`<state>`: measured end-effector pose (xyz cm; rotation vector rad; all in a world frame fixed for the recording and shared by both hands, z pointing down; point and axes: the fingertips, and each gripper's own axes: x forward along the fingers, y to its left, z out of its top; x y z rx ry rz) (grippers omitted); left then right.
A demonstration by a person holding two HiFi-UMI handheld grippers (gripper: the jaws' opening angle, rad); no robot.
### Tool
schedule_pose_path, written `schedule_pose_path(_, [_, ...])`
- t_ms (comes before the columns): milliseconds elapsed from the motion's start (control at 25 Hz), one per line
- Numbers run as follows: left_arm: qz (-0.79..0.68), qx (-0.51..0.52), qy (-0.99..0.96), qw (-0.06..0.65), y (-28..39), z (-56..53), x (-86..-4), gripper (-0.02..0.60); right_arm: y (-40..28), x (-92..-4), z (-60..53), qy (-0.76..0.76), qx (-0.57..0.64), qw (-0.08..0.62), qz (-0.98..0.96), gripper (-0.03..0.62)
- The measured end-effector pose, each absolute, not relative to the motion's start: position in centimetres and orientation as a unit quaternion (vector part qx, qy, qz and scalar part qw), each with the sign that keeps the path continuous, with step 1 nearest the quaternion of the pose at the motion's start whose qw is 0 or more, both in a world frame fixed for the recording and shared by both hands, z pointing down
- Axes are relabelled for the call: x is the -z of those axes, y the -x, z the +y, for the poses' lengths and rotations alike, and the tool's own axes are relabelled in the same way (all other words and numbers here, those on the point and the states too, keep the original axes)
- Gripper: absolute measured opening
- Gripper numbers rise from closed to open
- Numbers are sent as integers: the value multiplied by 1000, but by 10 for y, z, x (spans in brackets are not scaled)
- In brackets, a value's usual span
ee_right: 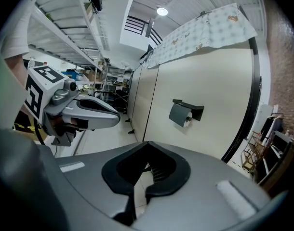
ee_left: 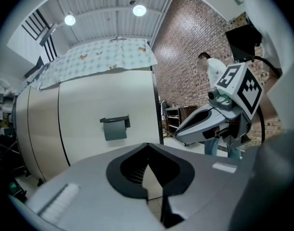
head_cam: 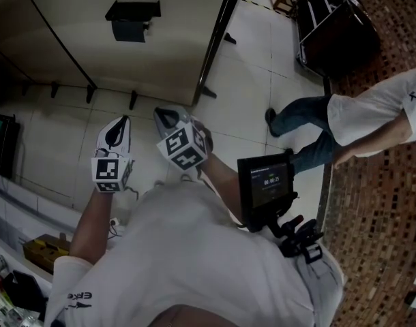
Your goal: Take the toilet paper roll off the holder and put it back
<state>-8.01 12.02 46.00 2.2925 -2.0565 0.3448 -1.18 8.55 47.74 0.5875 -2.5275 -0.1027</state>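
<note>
Left gripper (head_cam: 123,122) and right gripper (head_cam: 161,113), jaws together, face the holder (head_cam: 133,20)

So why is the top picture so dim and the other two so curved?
Head view: underexposed, dim all over. Left gripper view: fisheye bending, black corners, ceiling lamp glaring white. Right gripper view: same curving, yet the toilet paper holder stays fairly sharp.

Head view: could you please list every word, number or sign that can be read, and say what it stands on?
Nothing reads clearly.
Screen: lit digits, too blurred to read.
Sleeve: a short print, too small to read.
Marker cube: black-and-white squares only, no words.
</note>
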Motion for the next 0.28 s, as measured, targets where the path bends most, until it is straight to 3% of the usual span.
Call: schedule_pose_path(280, [-663,-110,-740,23,79,119,-461,3,10,-478,84,-221,38,270,-937,12])
